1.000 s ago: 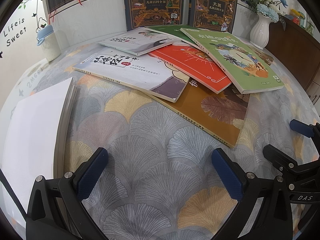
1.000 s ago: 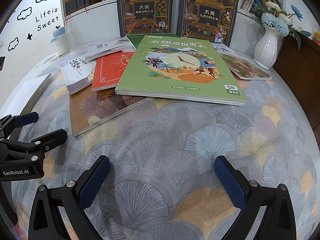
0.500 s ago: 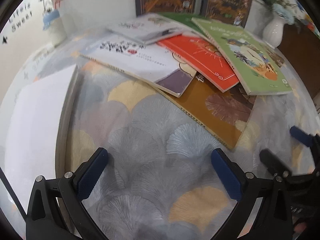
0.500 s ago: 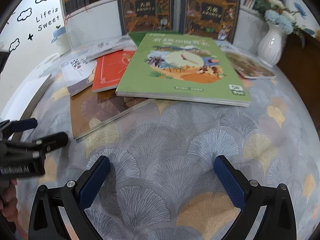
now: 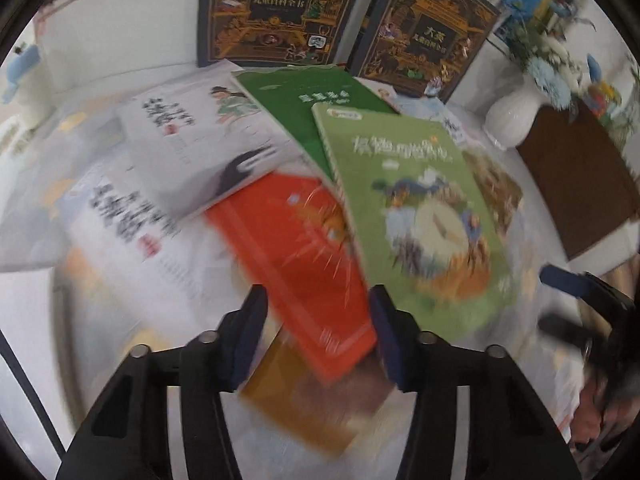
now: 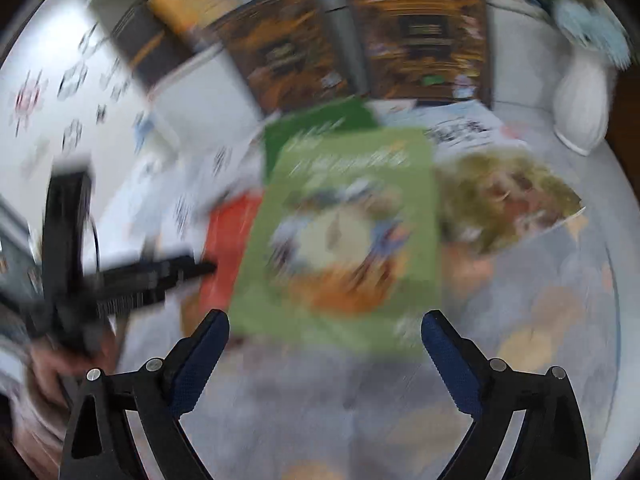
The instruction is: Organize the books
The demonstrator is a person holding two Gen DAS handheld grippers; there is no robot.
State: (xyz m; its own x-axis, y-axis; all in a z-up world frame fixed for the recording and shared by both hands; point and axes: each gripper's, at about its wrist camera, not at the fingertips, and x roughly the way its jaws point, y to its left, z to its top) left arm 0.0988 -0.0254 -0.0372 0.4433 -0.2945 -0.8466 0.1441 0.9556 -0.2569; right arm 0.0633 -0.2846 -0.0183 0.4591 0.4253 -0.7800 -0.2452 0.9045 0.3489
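Observation:
Several books lie fanned out on the table. A light green book (image 5: pixel 420 216) (image 6: pixel 344 232) lies on top, over an orange-red book (image 5: pixel 304 256) (image 6: pixel 228 248), a dark green book (image 5: pixel 316 108), two white books (image 5: pixel 192 144) and a brown book (image 5: pixel 312 404). My left gripper (image 5: pixel 318 320) is open, jaws partly narrowed, with the near corner of the orange-red book between its fingers. My right gripper (image 6: pixel 324 344) is open wide just before the light green book's near edge. Both views are motion-blurred.
Two dark encyclopedia volumes (image 5: pixel 280 8) (image 5: pixel 432 32) stand upright at the back. A white vase with blue flowers (image 5: pixel 516 116) (image 6: pixel 580 108) stands at the back right. A brown cabinet (image 5: pixel 580 176) is at the right. The other gripper (image 6: pixel 120 280) shows at left in the right wrist view.
Both grippers have moved quickly forward to the books. The left gripper's jaws have narrowed and now straddle the orange-red book's corner. The right gripper has come up to the light green book.

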